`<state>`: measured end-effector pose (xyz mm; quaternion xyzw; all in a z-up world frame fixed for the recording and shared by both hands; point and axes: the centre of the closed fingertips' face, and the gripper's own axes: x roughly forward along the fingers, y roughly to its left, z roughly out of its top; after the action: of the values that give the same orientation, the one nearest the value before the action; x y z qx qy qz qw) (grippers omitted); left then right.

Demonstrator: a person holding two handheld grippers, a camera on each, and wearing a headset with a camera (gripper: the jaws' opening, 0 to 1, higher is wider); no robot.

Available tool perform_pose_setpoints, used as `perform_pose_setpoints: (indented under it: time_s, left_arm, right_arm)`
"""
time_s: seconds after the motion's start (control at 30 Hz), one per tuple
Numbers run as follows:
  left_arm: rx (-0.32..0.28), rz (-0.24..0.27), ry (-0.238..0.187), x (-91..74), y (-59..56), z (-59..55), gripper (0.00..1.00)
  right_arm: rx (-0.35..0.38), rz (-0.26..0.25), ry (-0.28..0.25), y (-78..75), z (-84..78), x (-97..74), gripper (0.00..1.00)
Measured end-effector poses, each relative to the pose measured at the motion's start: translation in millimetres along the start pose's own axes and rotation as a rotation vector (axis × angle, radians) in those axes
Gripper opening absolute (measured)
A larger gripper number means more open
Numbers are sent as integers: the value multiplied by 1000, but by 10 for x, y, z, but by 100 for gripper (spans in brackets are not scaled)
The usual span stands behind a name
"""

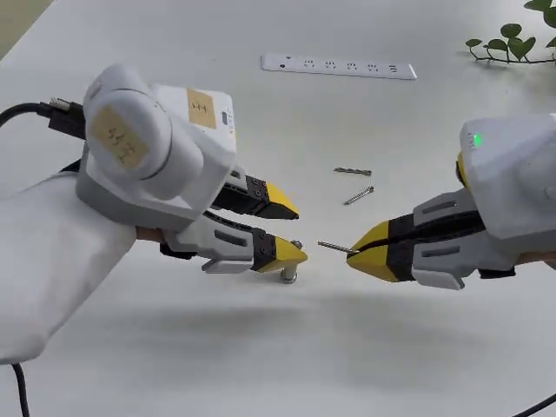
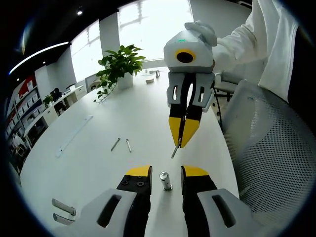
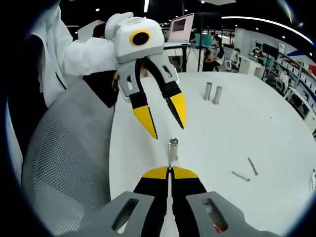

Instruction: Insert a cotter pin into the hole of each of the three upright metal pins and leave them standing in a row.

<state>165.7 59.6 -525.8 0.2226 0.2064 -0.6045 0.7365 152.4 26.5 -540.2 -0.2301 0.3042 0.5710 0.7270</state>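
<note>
Yellow-tipped jaws meet over a white table [image 1: 174,365]: my left gripper [image 1: 300,233] stands with its jaws apart, one on either side of an upright metal pin [image 1: 289,274], with a gap showing on each side in the left gripper view. From the right, my right gripper [image 1: 352,256] is clamped tight on a cotter pin [image 1: 334,248], whose free end points left at the top of the metal pin and stops just short of it. Farther off lie two loose cotter pins [image 1: 353,171] [image 1: 358,195], near each other and well apart from both grippers. In the right gripper view two more metal pins [image 3: 208,91] [image 3: 217,95] stand upright side by side, far behind the left gripper. At the far edge lies a power strip [image 1: 339,66], with a leafy plant [image 1: 512,43] at the far right
</note>
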Motion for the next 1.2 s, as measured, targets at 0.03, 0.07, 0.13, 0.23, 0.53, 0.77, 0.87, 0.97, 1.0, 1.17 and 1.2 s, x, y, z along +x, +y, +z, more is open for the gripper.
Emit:
perform_pose_setpoints:
  time_s: [0.03,0.07,0.13,0.23,0.53,0.77,0.87,0.97,1.0,1.17,1.2]
  left_arm:
    - [-17,5,7,20,10,-27,21]
    - [-49,13,8,34,21,-47,22]
    - [-56,10,-1,66,25,-58,23]
    - [-61,7,6,105,18,-96,18]
    - [-57,-34,44,214,-5,-229,11]
    - [-61,-51,46,250,-23,-223,6]
    - [-51,-52,45,247,-26,-224,6]
    - [-40,-56,48,243,-32,-226,6]
    - [-29,-57,48,245,-36,-225,6]
    - [-19,-54,46,247,-36,-223,6]
    - [-17,-54,47,248,-36,-222,6]
  right_arm:
    - [1,-1,9,-15,-11,15,0]
    - [-2,-2,15,-26,-25,21,0]
    - [-5,2,30,-42,-59,39,0]
    - [-8,7,46,-86,-117,84,0]
    - [3,32,90,-131,-225,140,0]
    - [-1,46,87,-118,-195,170,0]
    - [-8,56,79,-97,-170,186,0]
    - [-18,63,75,-87,-142,213,0]
    - [-23,65,74,-83,-136,218,0]
    - [-33,75,70,-82,-121,243,0]
    - [-35,77,69,-78,-122,244,0]
